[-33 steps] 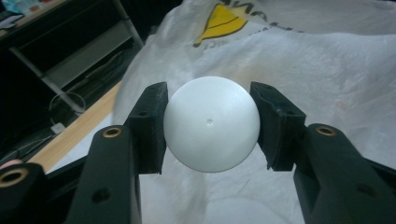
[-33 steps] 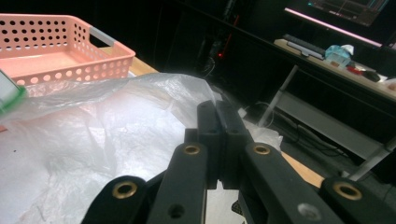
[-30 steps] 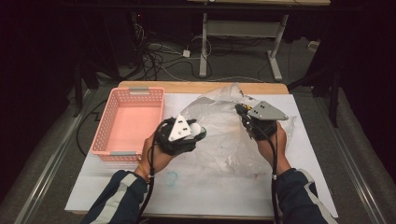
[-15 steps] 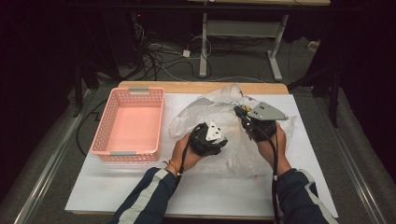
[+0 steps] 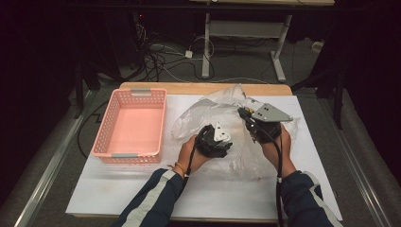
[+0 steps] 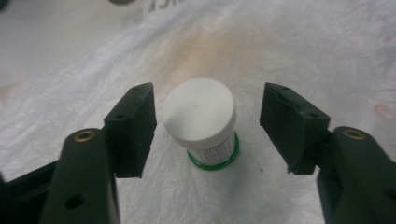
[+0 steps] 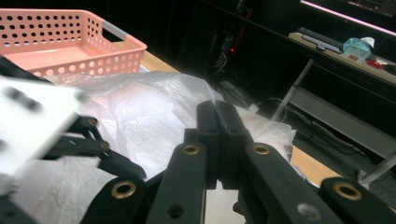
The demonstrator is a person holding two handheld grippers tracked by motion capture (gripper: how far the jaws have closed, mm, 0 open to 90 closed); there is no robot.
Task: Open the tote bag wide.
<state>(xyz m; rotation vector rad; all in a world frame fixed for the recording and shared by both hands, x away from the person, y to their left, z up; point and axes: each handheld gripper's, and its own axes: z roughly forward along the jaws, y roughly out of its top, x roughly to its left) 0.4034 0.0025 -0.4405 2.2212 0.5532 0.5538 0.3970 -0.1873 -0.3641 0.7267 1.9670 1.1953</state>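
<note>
A small jar (image 6: 201, 122) with a flat white lid and a green-edged label is seen standing upright on the crinkled clear plastic bag (image 5: 227, 118) that is spread over the white table (image 5: 118, 189), to the right of the empty pink basket (image 5: 130, 123). The left gripper (image 6: 203, 126) is held over the jar, pointing down at it, and its jaws have just been opening; they now stand wide, one on either side of the lid, with the left jaw close to the lid's edge and the right jaw well apart from it, so nothing is gripped yet. The right gripper (image 7: 217, 122) is closed tight, with a fold of the bag apparently pinched between its pads (the film itself is hard to make out at the pinch), and the bag is held up near its far edge. The jar is judged to be light and rigid, with a smooth plastic lid that may prove slippery; since it rests on soft, shifting film, it could be tipped by a sideways nudge. It is best taken squarely across the lid's rim or just below it on the body, with the jaws centred first so that both pads meet it together.
</note>
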